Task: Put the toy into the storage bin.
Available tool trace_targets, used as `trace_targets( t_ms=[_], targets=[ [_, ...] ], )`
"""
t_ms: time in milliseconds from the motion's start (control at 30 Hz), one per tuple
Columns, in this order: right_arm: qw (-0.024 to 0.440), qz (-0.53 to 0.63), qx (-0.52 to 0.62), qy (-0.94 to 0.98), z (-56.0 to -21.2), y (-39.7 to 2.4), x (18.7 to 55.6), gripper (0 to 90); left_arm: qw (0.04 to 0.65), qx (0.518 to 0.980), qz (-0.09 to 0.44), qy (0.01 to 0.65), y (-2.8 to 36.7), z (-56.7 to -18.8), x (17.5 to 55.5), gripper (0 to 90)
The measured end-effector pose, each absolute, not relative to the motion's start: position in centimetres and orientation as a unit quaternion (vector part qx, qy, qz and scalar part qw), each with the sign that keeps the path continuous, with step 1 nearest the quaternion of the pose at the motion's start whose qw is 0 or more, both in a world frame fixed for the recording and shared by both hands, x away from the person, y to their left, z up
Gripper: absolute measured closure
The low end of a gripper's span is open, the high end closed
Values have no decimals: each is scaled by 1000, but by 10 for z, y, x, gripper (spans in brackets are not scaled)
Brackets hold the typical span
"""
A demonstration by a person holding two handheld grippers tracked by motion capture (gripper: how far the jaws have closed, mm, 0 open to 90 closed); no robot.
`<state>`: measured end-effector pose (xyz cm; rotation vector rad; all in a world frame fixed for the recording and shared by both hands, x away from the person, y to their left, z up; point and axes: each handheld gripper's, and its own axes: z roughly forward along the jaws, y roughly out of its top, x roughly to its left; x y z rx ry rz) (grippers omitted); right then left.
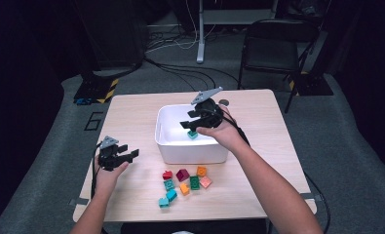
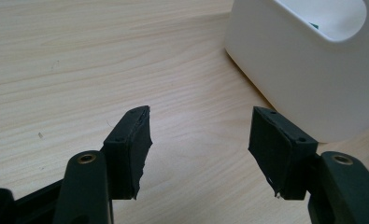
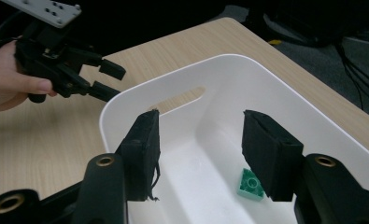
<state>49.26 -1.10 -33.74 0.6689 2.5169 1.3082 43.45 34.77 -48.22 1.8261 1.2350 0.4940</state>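
A white bin [image 1: 190, 152] stands mid-table, with a small teal-green brick [image 1: 193, 134] on its floor. My right gripper [image 1: 186, 120] hovers over the bin's right part, open and holding nothing. In the right gripper view its jaws [image 3: 201, 154] frame the bin [image 3: 275, 74], and the brick [image 3: 250, 184] lies below the right pad. My left gripper [image 1: 131, 150] stands open and empty above the bare table left of the bin. Its pads [image 2: 198, 149] point past the bin's wall [image 2: 303, 74]. The right gripper view also shows the left gripper [image 3: 109, 81] beyond the bin's rim.
Several loose bricks lie in front of the bin, among them a red one [image 1: 167, 174], a maroon one [image 1: 182, 174], an orange one [image 1: 201, 170] and a teal one [image 1: 163, 202]. A folding chair [image 1: 273, 48] and floor cables sit beyond the table's far edge.
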Motion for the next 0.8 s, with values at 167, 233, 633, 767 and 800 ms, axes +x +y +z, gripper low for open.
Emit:
trace_targets(
  t_ms=[167, 233, 633, 767, 800],
  targets=[
    [112, 455, 207, 858, -332, -12, 472, 470, 426, 731, 198, 495, 347, -482, 434, 385],
    [110, 459, 201, 858, -331, -12, 465, 472, 426, 731, 198, 495, 347, -482, 434, 385],
    [98, 478, 170, 856, -345, -18, 426, 494, 424, 731, 200, 496, 347, -483, 434, 385],
    [96, 472, 160, 861, -358, -17, 418, 495, 423, 731, 200, 496, 346, -484, 434, 385],
    [95, 471, 157, 863, -362, -15, 414, 495, 423, 731, 201, 496, 346, -484, 434, 385]
  ],
)
